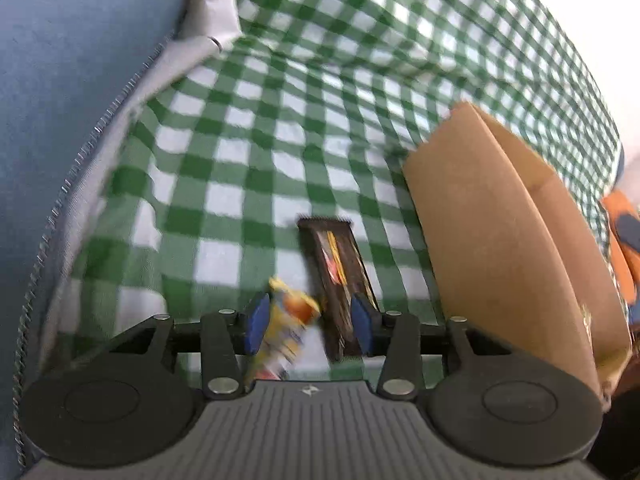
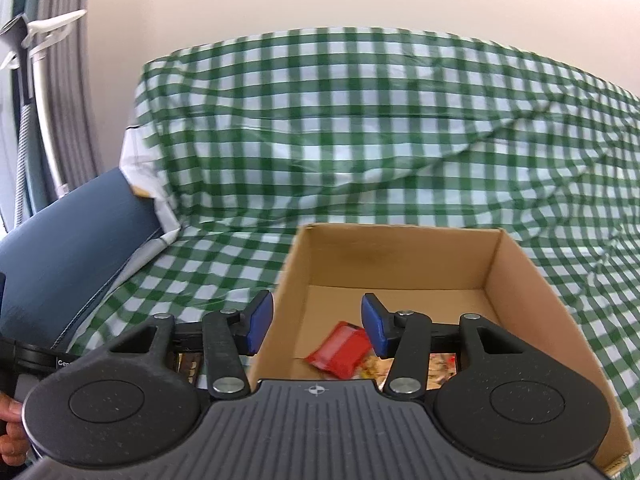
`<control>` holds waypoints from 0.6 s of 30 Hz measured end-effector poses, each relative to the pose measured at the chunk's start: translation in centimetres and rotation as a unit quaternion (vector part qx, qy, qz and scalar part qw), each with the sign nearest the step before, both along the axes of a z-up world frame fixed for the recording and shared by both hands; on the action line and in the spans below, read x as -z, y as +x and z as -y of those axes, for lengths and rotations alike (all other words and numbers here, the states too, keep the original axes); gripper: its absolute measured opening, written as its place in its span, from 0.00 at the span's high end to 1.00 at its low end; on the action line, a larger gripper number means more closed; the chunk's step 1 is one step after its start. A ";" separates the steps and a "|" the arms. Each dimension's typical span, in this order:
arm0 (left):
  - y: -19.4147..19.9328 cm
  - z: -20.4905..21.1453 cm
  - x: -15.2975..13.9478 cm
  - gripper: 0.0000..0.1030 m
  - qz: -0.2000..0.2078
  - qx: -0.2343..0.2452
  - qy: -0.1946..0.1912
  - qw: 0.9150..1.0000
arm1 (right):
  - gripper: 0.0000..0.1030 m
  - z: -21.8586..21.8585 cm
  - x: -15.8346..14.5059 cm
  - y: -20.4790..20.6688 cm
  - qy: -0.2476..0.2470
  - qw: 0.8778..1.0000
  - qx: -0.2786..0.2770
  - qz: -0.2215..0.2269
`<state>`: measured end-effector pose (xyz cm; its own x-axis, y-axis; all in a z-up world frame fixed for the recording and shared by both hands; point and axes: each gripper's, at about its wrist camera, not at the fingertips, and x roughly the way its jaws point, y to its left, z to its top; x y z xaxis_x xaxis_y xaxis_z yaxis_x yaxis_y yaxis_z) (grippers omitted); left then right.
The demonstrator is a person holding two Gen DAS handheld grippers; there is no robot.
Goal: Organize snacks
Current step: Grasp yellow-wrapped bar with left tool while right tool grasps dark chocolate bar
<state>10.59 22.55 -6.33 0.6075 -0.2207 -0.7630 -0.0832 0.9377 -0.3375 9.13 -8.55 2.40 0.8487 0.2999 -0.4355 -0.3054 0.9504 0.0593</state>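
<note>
A cardboard box (image 2: 532, 300) sits on a green-and-white checked cloth (image 2: 360, 120), and in the right wrist view it fills the lower right of the frame with its top open. Some of the sorting looks done: a red snack packet (image 2: 340, 350) lies on the box floor near the bottom centre of that view, with another printed packet (image 2: 440, 364) just beside it, partly hidden behind the gripper's linkage. The right gripper (image 2: 316, 326) hangs over the near left wall of the box with its blue pads apart and nothing between them, so it carries nothing. In the left wrist view, the same box (image 1: 492, 240) stands at the right of the frame, and two snacks remain outside it. A dark snack bar (image 1: 340, 268) lies flat on the cloth just left of the box, at lower centre. A yellow-and-orange snack packet (image 1: 288, 324) sits between the pads of the left gripper (image 1: 310, 322), close against the left pad; the blur makes it unclear whether the pads press on it or it hangs loose, since a clear gap shows on its right side. As a judgement, the task is partway through: at least two items are boxed, and the yellow packet and the dark bar are left to go in. Whether other snacks lie out of view cannot be told.
</note>
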 end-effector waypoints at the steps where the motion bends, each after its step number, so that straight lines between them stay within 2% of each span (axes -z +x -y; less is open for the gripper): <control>1: -0.2 0.6 0.0 0.51 -0.004 0.004 0.020 1.000 | 0.50 -0.3 0.0 0.0 -0.001 1.000 -0.004 -0.001; 4: -0.9 2.0 -0.2 0.51 -0.005 0.002 0.082 0.997 | 0.50 -1.1 0.1 0.0 0.003 1.000 -0.021 -0.008; 6: -1.5 2.1 -0.2 0.53 -0.008 -0.008 0.099 0.995 | 0.49 -1.8 0.1 -0.1 0.006 0.999 -0.032 -0.011; 7: -1.7 1.9 -0.1 0.55 -0.012 -0.011 0.097 0.995 | 0.49 -2.2 0.1 -0.1 0.006 0.999 -0.038 -0.012; 8: -1.7 1.8 0.0 0.63 -0.018 -0.012 0.093 0.995 | 0.49 -2.6 0.2 -0.1 0.005 0.999 -0.042 -0.012; 9: -1.7 1.8 0.1 0.77 -0.026 -0.012 0.089 0.996 | 0.49 -3.1 0.2 -0.2 0.003 0.999 -0.048 -0.012; 10: -1.6 1.8 0.3 0.82 -0.033 -0.009 0.086 0.996 | 0.49 -3.4 0.3 -0.3 0.002 0.999 -0.052 -0.012; 14: -1.2 1.5 0.7 0.86 -0.034 -0.009 0.067 0.997 | 0.49 -5.2 0.5 -0.6 0.000 0.998 -0.069 -0.013; 18: -1.4 -0.2 0.2 0.89 -0.008 -0.047 0.015 0.999 | 0.48 -7.1 1.2 -0.7 -0.007 0.996 -0.083 -0.021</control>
<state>9.19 22.76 -6.54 0.6122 -0.1392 -0.7784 -0.1771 0.9352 -0.3065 8.38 -1.48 1.15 0.7685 0.4288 -0.4748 -0.4566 0.8875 0.0624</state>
